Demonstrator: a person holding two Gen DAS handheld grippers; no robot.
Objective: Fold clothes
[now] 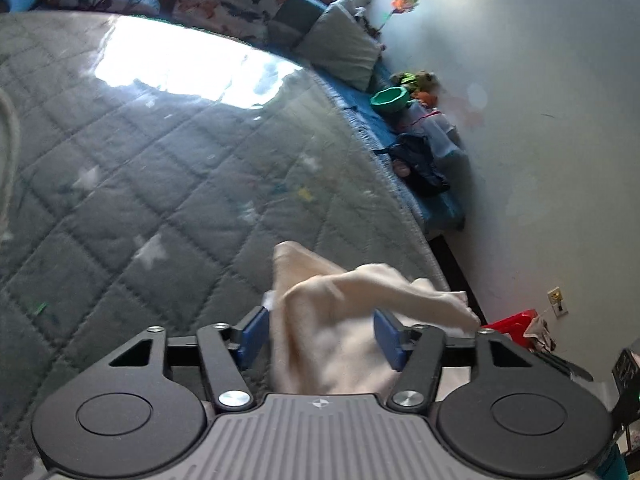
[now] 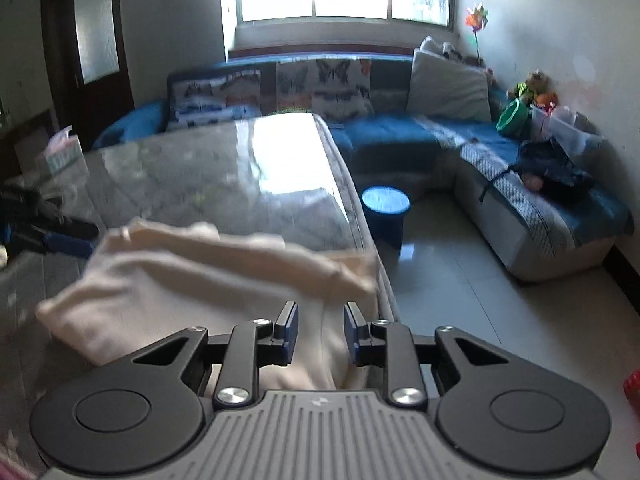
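Left claw (image 1: 320, 334) spread wide, cream garment (image 1: 340, 320) bunched between its blue pads (image 1: 254, 330) — touching unclear. Right claw (image 2: 320, 334) partly parted over the same cloth (image 2: 192, 280), not pinching. Beyond, garment draped across the quilted tabletop (image 1: 140, 160) — near its edge.

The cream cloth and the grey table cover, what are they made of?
Cream cloth: probably soft knit or fleece; it droops in limp, matte folds. Grey table cover: looks like quilted fabric with stitched diamonds, seemingly under a shiny clear sheet, since window light glares off it.
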